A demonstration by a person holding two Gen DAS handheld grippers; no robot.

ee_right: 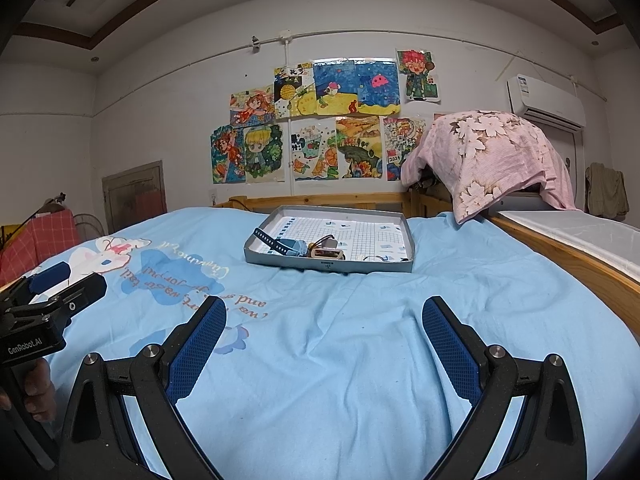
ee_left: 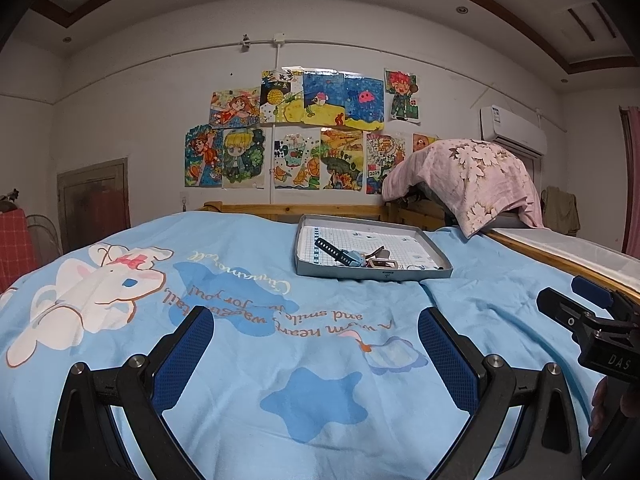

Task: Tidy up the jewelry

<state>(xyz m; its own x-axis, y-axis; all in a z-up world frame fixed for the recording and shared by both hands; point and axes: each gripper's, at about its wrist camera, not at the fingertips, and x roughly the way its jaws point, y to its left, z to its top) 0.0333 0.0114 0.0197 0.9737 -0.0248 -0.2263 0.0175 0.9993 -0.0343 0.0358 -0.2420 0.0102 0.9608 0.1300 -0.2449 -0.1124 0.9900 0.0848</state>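
Observation:
A shallow grey tray [ee_left: 434, 255] [ee_right: 407, 236] lies on the blue bedsheet, well ahead of both grippers. Inside it sit a blue watch with a dark perforated strap [ee_left: 340, 255] [ee_right: 282, 245], a beige watch [ee_left: 382, 263] [ee_right: 328, 254] and small rings [ee_right: 374, 258]. My left gripper [ee_left: 316, 330] hovers low over the sheet, open and empty. Over the sheet to its right, my right gripper [ee_right: 324, 320] is open with nothing between its pads. Each view catches the other gripper at its edge: the right gripper [ee_left: 580, 300], the left gripper [ee_right: 64, 280].
The bedsheet [ee_right: 360, 340] has a cartoon print [ee_left: 92, 292]. A wooden bed rail [ee_right: 580, 264] runs along the right, with a wooden headboard [ee_left: 288, 210] behind the tray. A pink floral cloth [ee_right: 492, 160] covers a heap at the back right. A hand [ee_right: 36, 388] grips the left handle.

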